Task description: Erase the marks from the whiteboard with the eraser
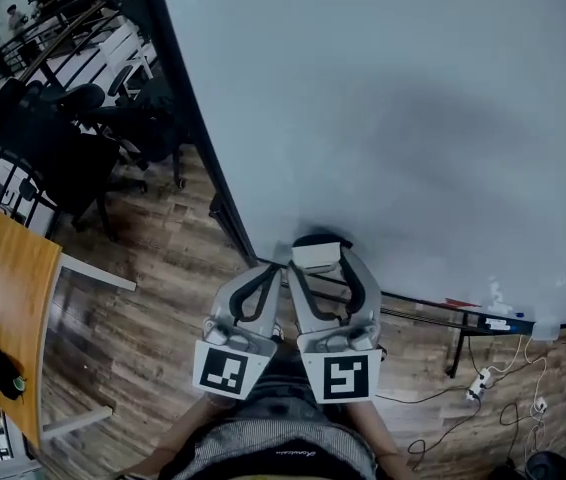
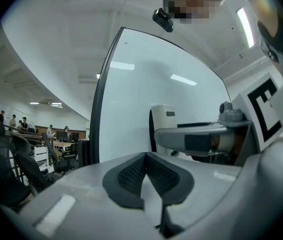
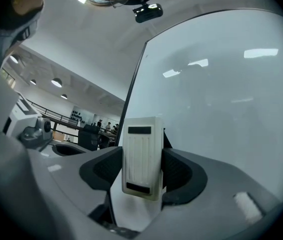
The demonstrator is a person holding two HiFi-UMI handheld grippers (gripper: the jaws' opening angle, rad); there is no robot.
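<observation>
A large whiteboard [image 1: 403, 118] fills the upper right of the head view, and I see no marks on its surface. My right gripper [image 1: 318, 260] is shut on a white eraser [image 3: 141, 156], a ribbed block with black felt behind, held just short of the board's lower edge. The same eraser [image 2: 162, 124] shows in the left gripper view, to the right. My left gripper [image 1: 273, 268] sits close beside the right one, shut with nothing between its black pads [image 2: 131, 176]. The whiteboard [image 3: 221, 109] also fills the right gripper view.
The board's black frame [image 1: 188, 118] runs down the left. A marker tray [image 1: 463, 318] holds small items at lower right, with cables and a power strip [image 1: 478, 380] on the wooden floor. Office chairs [image 1: 93, 138] and a wooden table [image 1: 8, 308] stand left. People stand far off.
</observation>
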